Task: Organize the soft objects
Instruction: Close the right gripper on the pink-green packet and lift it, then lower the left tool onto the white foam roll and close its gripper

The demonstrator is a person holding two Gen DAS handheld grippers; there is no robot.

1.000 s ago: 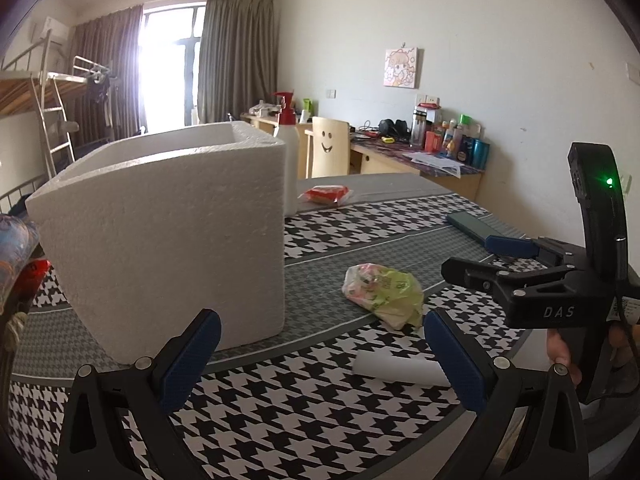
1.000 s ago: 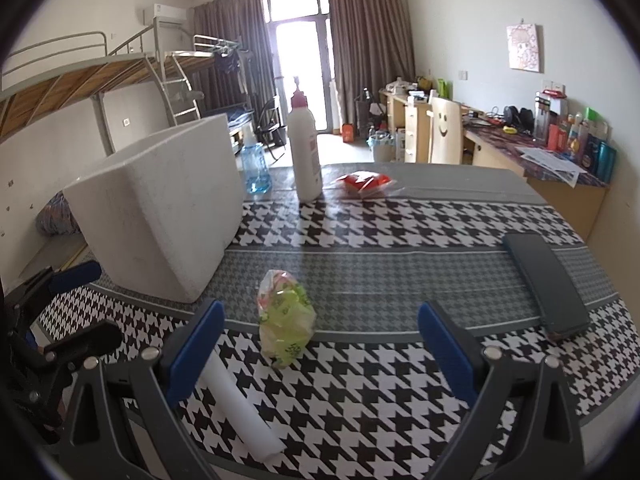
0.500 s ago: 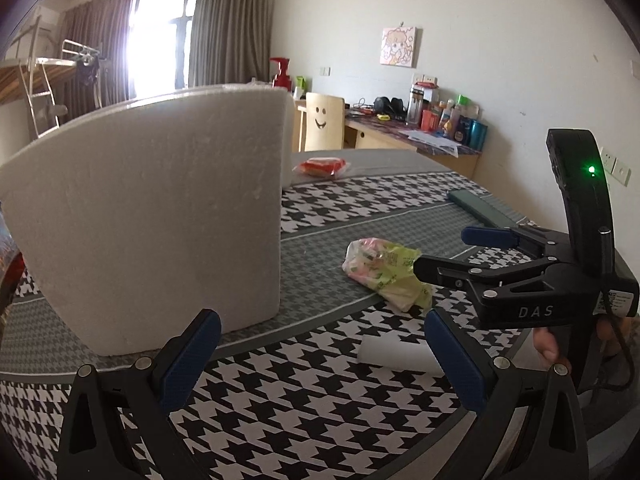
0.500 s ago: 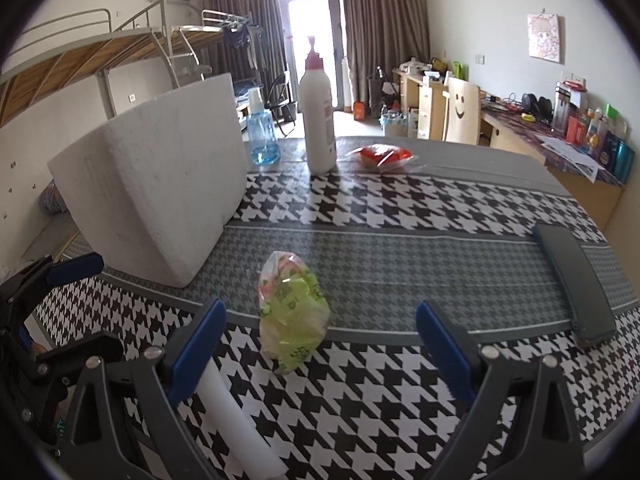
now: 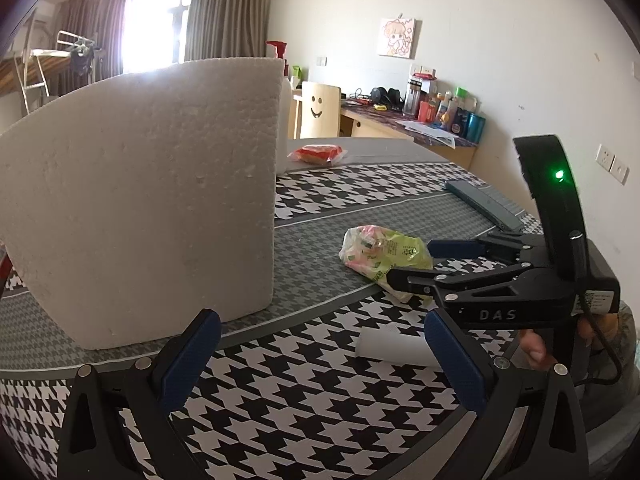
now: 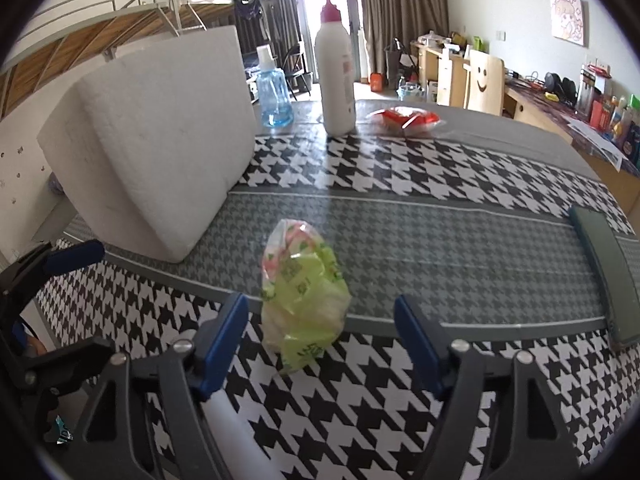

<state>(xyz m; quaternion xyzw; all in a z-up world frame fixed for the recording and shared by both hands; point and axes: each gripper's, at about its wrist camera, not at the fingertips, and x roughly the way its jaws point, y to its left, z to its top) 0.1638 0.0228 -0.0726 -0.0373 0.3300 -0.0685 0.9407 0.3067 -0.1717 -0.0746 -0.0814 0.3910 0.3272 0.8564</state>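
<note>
A soft green-and-pink plastic packet (image 6: 304, 292) lies on the houndstooth tablecloth (image 6: 400, 176). My right gripper (image 6: 320, 308) straddles it with its jaws closing; the blue pads stand on either side and a gap shows at each, wider on the right. From the left wrist view the same packet (image 5: 380, 252) lies at the tips of the right gripper (image 5: 412, 262). My left gripper (image 5: 320, 324) stands open over the table's near edge with nothing between its fingers. A white soft roll (image 5: 392, 346) lies just beyond its right finger. A red packet (image 6: 404, 116) rests at the far side.
A big white foam box (image 5: 140, 208) fills the left of the table. A white lotion bottle (image 6: 334, 68) and a blue bottle (image 6: 274, 96) stand behind it. A dark flat case (image 6: 604, 264) lies at the right edge. Desks and a chair stand beyond.
The right gripper has come forward and down over the green packet, and its jaws have narrowed around it. The left gripper has tilted slightly; the foam box looms larger.
</note>
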